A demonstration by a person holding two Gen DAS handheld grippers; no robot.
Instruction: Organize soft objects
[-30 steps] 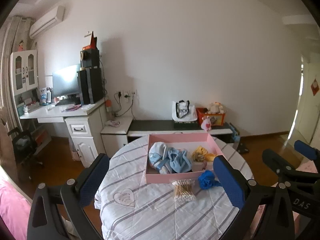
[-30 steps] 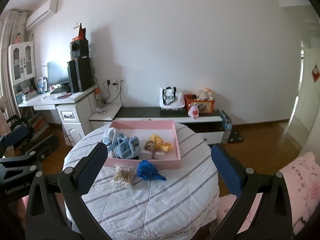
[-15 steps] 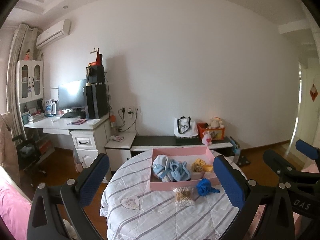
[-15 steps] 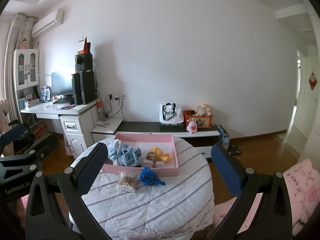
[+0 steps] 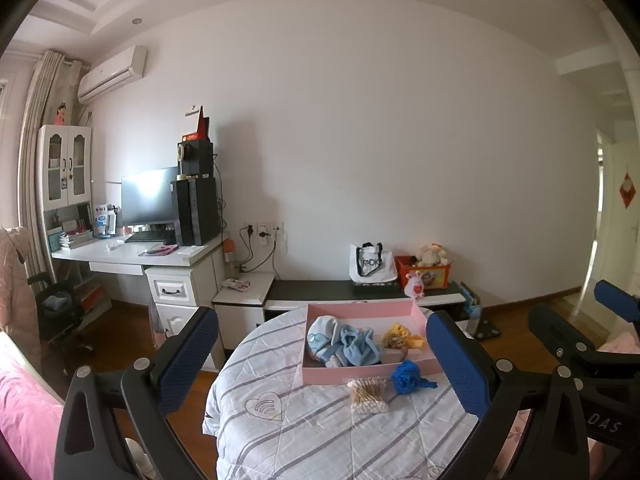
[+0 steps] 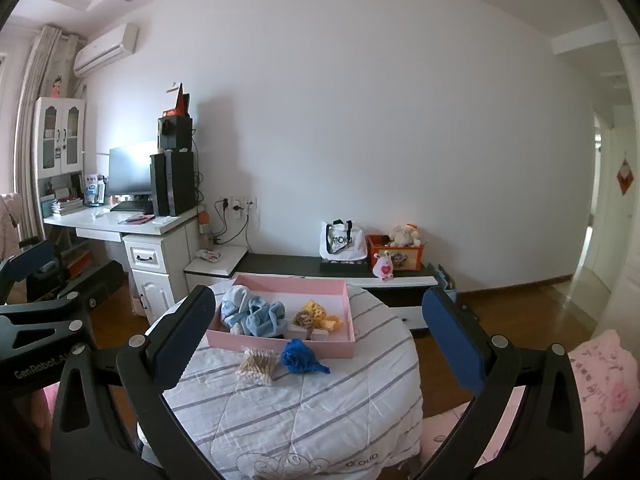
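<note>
A pink box [image 5: 362, 374] [image 6: 280, 346] sits on a round table with a striped white cloth [image 5: 304, 436] [image 6: 296, 404]. In the box lie a light blue soft bundle [image 5: 348, 346] [image 6: 256, 314] and a yellow knitted piece [image 5: 400, 336] [image 6: 318, 316]. In front of the box lie a crumpled blue soft object [image 5: 408, 376] [image 6: 300, 356] and a bag of cotton swabs [image 5: 366, 394] [image 6: 258, 364]. My left gripper [image 5: 324, 364] and right gripper [image 6: 316, 344] are both open and empty, held back from the table above its near side.
A white desk [image 5: 132, 256] with a monitor stands at the left. A low dark cabinet [image 5: 360, 292] with a white bag and toys runs along the back wall. Pink bedding [image 6: 592, 392] lies at the right, and more at the lower left [image 5: 24, 420].
Both grippers have risen and tilted up, so the table and box sit lower and farther in each view. Their jaws stay open. Nothing on the table has moved.
</note>
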